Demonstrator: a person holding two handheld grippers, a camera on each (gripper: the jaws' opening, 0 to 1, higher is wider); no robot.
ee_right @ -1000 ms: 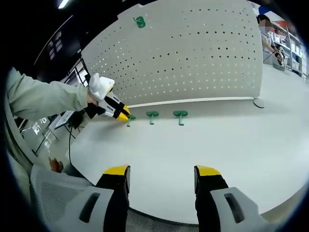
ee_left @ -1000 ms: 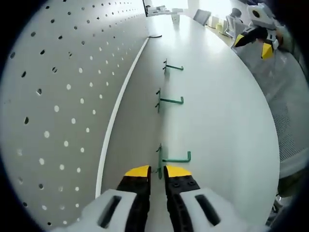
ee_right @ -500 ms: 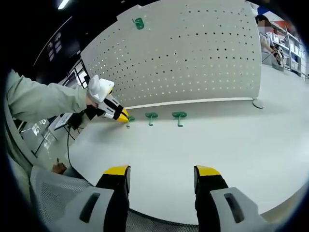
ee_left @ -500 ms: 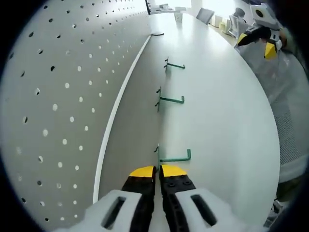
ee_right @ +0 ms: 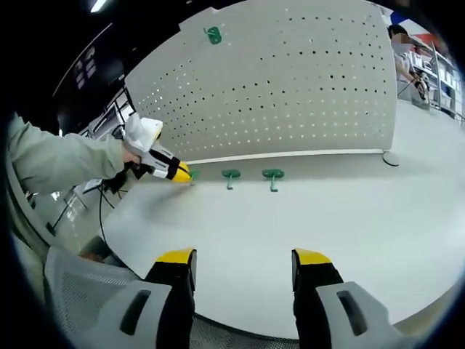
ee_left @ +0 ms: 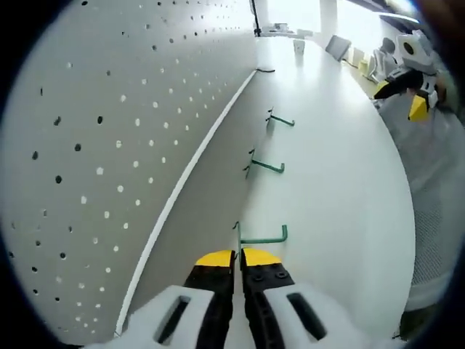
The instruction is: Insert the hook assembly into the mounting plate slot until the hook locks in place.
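The left gripper (ee_left: 237,256) has its fingers (ee_left: 212,259) pressed together on the back end of the nearest green hook (ee_left: 263,238), which lies on the white desk (ee_left: 341,189) just ahead of the tips; two more hooks (ee_left: 265,166) lie further along the same line; the pegboard (ee_left: 109,123) stands upright just to the fingers' left. The hook looks like thin, stiff, light wire, likely slippery, so a hold low on its shank near the plate end seems wisest. The right gripper (ee_right: 243,260) hovers with fingers spread apart and empty, well back from the hooks; a fourth hook (ee_right: 213,34) hangs high on the board. No containers are present.
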